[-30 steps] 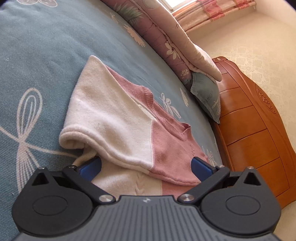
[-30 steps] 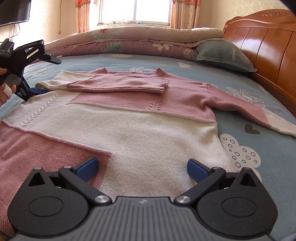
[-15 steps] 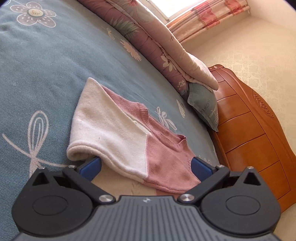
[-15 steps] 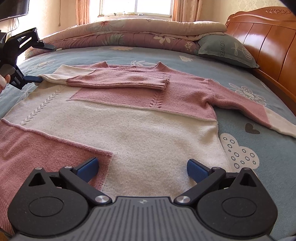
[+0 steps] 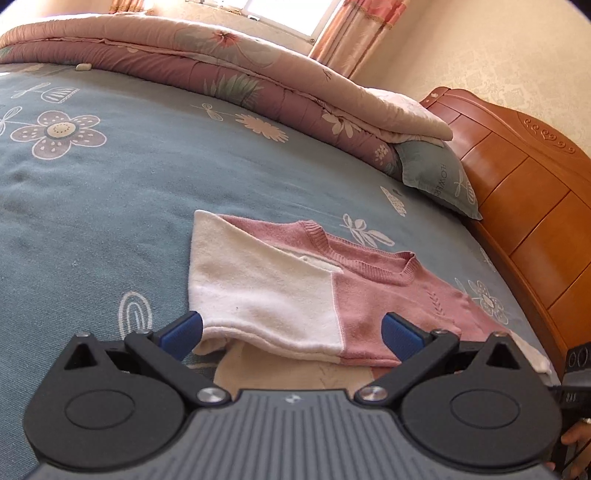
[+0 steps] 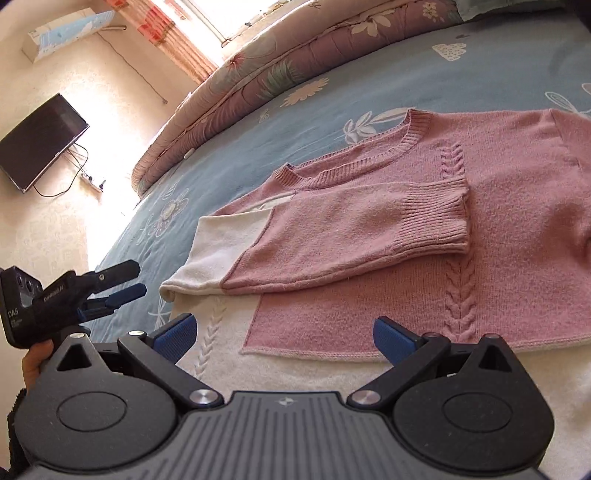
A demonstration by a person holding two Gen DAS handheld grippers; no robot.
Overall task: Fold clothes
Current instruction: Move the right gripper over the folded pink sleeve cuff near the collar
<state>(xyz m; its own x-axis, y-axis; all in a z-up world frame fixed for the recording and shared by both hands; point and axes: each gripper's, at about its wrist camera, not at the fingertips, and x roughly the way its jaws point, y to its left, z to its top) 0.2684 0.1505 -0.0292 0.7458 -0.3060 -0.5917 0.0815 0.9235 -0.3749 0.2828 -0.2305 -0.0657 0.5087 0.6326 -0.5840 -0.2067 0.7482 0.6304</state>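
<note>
Blue-grey flower-print bed [image 5: 110, 192] under a pink and cream sweater [image 6: 369, 236] spread flat, one sleeve [image 6: 351, 229] folded across the chest. Rolled floral quilt [image 5: 221, 66] beyond the sweater, grey pillow [image 5: 439, 177] and wooden headboard [image 5: 524, 206] to its right, curtained window behind.

Only in the right wrist view: wall television [image 6: 40, 140], air conditioner [image 6: 62, 33], cable-knit stitching, ribbed cuff [image 6: 436, 218]. Only in the left wrist view: headboard and pillow.

Left hand-held gripper [image 5: 291, 334] low at the sleeve's cream fold, jaws apart, empty. Right hand-held gripper [image 6: 284, 334] over the sweater's cream lower body, jaws wide, empty, left one beside it off the sweater's edge.
</note>
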